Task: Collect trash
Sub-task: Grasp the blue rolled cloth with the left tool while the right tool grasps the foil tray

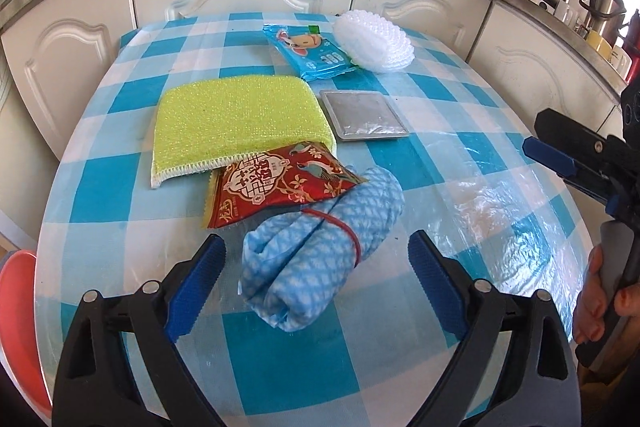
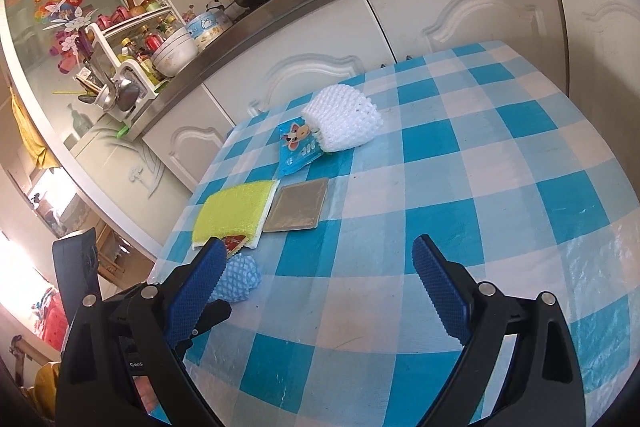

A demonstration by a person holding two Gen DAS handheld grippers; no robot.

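The left gripper [image 1: 316, 263] stands wide, released, its blue pads either side of a rolled blue-checked cloth [image 1: 320, 247] bound with a red rubber band, touching neither side, probably lined up to straddle it. Just beyond, a red snack wrapper [image 1: 280, 183] lies partly on the cloth and partly tucked under the edge of a yellow-green scouring sponge [image 1: 236, 123], so lifting the roll may drag it. Farther off lie a flat silver sachet [image 1: 364, 115], a blue wet-wipe packet [image 1: 312, 51] and a white foam fruit net [image 1: 374, 41], likely the remaining trash. The right gripper [image 2: 320, 291] hangs open over bare checked tablecloth [image 2: 480, 167], holding nothing, seemingly waiting clear of the left.
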